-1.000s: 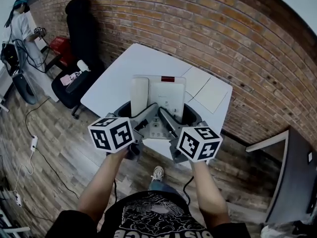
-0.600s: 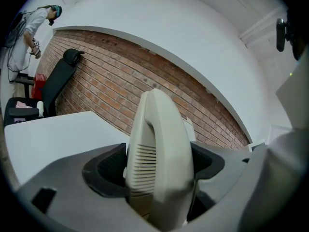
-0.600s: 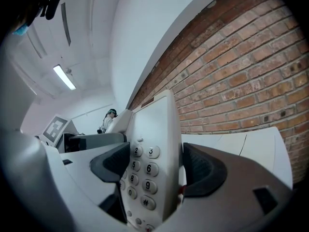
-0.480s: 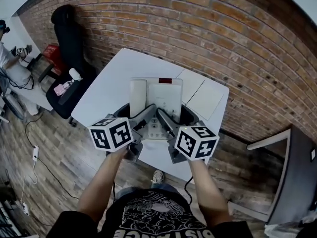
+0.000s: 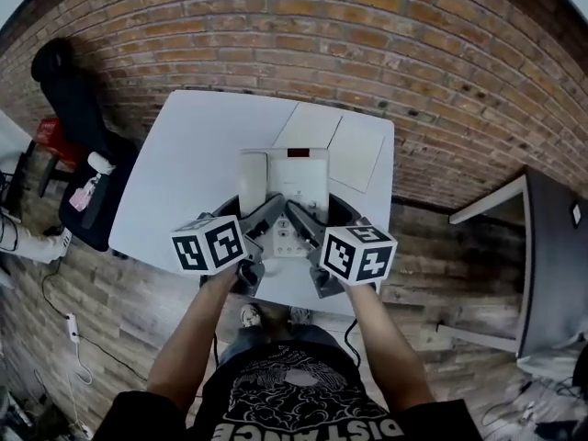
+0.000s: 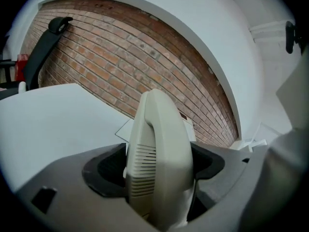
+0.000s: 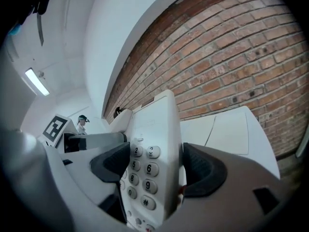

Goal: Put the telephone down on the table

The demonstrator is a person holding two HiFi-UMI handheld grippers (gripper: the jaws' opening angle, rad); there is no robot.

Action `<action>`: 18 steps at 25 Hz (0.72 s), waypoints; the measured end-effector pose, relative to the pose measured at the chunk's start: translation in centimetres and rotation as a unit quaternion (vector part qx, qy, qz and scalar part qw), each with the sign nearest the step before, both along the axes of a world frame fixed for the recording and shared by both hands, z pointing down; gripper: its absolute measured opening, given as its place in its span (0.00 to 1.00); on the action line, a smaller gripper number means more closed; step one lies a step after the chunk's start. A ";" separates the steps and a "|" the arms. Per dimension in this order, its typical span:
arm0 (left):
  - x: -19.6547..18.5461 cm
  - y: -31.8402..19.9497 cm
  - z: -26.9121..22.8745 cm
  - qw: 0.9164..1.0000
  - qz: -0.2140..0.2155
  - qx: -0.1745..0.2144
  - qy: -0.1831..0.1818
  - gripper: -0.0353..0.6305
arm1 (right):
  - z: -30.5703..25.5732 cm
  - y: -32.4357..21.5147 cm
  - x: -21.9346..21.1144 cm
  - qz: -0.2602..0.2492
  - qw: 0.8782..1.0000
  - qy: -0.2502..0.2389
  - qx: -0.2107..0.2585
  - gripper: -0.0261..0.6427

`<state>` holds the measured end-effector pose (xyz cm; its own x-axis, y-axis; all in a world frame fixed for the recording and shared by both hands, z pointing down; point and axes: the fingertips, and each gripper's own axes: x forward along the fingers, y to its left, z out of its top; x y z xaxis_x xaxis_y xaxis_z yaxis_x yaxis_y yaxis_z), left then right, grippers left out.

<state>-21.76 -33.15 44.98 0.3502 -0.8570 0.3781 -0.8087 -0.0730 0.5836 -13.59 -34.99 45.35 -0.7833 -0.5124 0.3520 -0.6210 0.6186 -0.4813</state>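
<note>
A cream desk telephone (image 5: pixel 287 189) with its handset on the left hangs over the white table (image 5: pixel 188 168), held from both sides. My left gripper (image 5: pixel 266 211) is shut on the handset side; in the left gripper view the handset (image 6: pixel 159 153) fills the gap between the dark pads. My right gripper (image 5: pixel 299 211) is shut on the keypad side, and the number keys (image 7: pixel 145 173) show between its pads. Whether the telephone touches the table is hidden by the grippers.
Two white sheets (image 5: pixel 335 141) lie on the table behind the telephone. A brick wall (image 5: pixel 322 35) runs along the far side. A black chair (image 5: pixel 78 145) with a bottle stands at the left, and a dark table (image 5: pixel 551 255) at the right.
The view has swung so the table sits more squarely ahead. Both grippers stay shut on the telephone, which has moved slightly further over the table.
</note>
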 end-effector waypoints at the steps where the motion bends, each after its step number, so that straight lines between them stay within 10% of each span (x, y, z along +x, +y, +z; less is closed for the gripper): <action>1: 0.5 -0.3 0.6 1.000 0.012 -0.006 0.003 0.64 | 0.6 -0.1 0.5 0.012 1.000 0.003 -0.005 0.54; 18: 7.3 -1.8 11.8 0.983 0.125 -0.127 0.043 0.64 | 11.5 0.4 7.4 0.125 0.984 0.041 -0.123 0.54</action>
